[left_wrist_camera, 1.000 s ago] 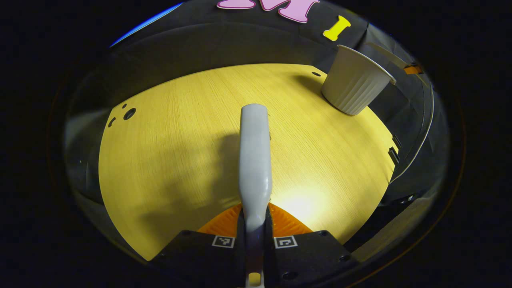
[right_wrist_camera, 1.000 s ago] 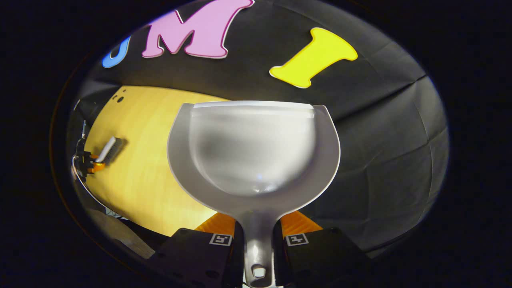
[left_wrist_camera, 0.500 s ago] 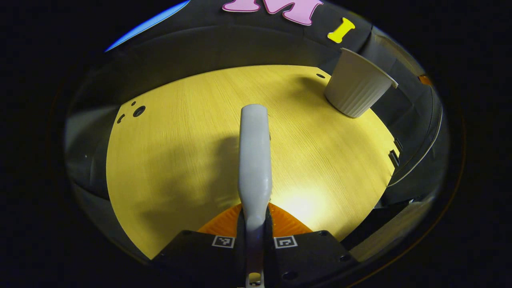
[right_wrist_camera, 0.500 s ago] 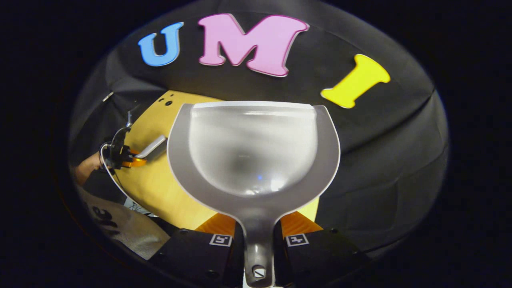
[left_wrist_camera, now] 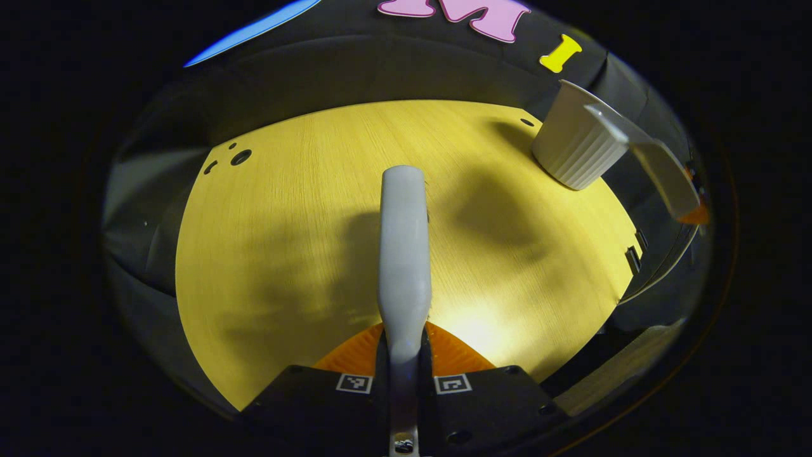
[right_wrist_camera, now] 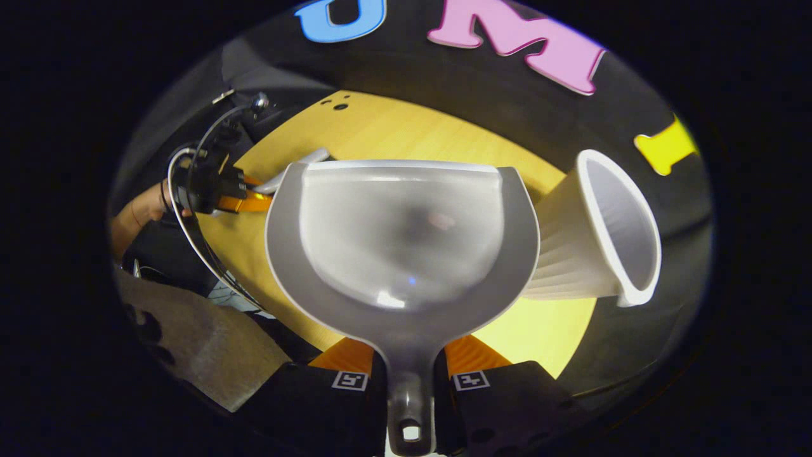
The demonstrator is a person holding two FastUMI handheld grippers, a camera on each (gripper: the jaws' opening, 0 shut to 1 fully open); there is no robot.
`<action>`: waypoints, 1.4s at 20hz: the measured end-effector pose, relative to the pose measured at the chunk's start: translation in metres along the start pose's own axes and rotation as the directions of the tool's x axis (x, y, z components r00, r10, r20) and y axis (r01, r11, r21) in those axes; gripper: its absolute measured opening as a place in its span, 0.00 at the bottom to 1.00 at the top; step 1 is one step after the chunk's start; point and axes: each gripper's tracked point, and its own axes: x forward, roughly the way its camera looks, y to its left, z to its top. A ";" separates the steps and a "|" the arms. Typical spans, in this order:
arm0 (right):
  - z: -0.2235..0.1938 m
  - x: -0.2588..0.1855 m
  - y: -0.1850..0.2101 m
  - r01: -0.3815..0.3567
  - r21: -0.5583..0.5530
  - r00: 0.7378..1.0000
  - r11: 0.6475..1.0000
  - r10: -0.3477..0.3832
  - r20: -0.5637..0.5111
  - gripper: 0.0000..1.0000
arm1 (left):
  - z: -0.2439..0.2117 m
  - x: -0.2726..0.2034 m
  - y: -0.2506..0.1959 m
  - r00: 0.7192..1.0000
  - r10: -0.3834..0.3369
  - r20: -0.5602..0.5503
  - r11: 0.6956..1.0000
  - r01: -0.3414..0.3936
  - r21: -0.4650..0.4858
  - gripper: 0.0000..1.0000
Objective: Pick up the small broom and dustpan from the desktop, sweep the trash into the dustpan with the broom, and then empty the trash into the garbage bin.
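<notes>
I've got the left gripper (left_wrist_camera: 404, 355) clamped on the broom (left_wrist_camera: 402, 254), orange fingers (left_wrist_camera: 352, 352) pressed to both sides of its grey handle; the broom runs straight out from the jaws over the middle of the wooden desktop (left_wrist_camera: 285, 209), w/ its shadow on the wood just left of it. Can't tell from here if the bristle side touches the surface. Further right, the white ribbed garbage bin (left_wrist_camera: 574, 149) stands at the far right corner of the desktop, and the dustpan (left_wrist_camera: 660, 168) shows edge-on just beside the bin's rim, above the right edge. In the right gripper view, far left, I see the other gripper (right_wrist_camera: 238, 202) w/ the hand (right_wrist_camera: 136, 216) holding it, near the desktop's left edge. Centre: my right gripper (right_wrist_camera: 409, 362) is clamped on the dustpan's handle, pan bowl facing the cam, nothing visible inside. Right of it, the bin's open mouth is just beside the pan.
</notes>
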 end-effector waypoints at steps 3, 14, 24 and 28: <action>-0.012 0.044 0.005 0.007 0.022 0.999 1.000 -0.006 -0.043 0.34 | 0.001 0.006 -0.003 1.000 0.020 0.000 1.000 -0.020 -0.008 0.21; -0.026 0.133 0.000 0.014 0.044 0.994 0.999 -0.009 -0.109 0.34 | -0.004 0.042 -0.010 0.996 0.071 -0.060 0.997 -0.071 0.007 0.22; -0.031 0.138 0.006 -0.024 0.093 0.996 0.995 0.032 -0.084 0.48 | -0.002 0.039 -0.022 0.996 0.056 -0.069 0.997 -0.052 0.057 0.37; -0.030 0.127 0.006 -0.037 0.105 0.997 0.994 0.044 -0.065 0.50 | 0.001 0.032 -0.023 0.996 0.069 -0.062 0.995 -0.065 0.071 0.48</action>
